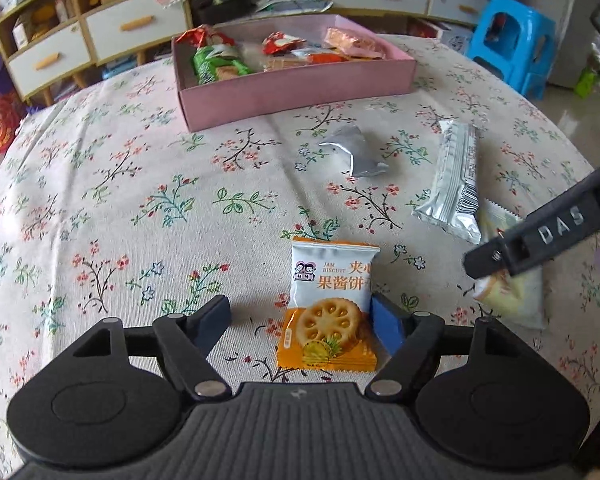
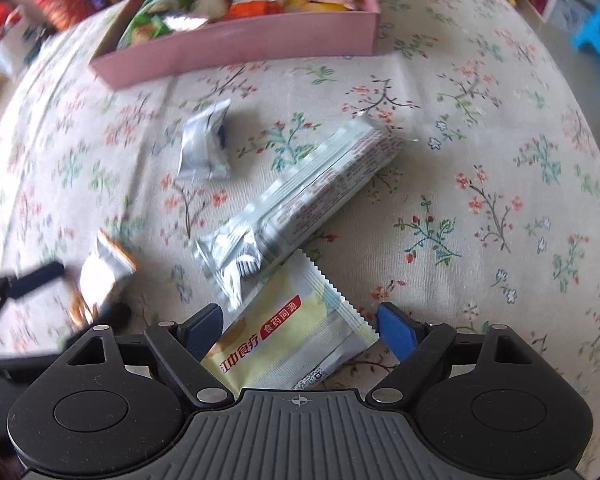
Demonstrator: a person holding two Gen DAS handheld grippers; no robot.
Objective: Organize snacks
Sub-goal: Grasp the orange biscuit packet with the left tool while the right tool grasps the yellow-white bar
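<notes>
An orange and white jam biscuit packet (image 1: 329, 305) lies on the floral tablecloth between the open fingers of my left gripper (image 1: 300, 320), touching the right pad (image 1: 388, 322). It also shows in the right wrist view (image 2: 106, 276). A pale yellow packet (image 2: 296, 340) lies between the open fingers of my right gripper (image 2: 300, 328); in the left wrist view that gripper (image 1: 540, 236) hovers over the packet (image 1: 512, 296). A long silver packet (image 2: 300, 204) (image 1: 456, 184) and a small silver wrapper (image 2: 206, 144) (image 1: 354, 150) lie loose. The pink box (image 1: 300, 90) (image 2: 236, 46) holds several snacks.
The round table's edge curves close on the right (image 2: 580, 80). A blue plastic stool (image 1: 516, 40) stands beyond the table. White drawer cabinets (image 1: 100, 28) line the back wall.
</notes>
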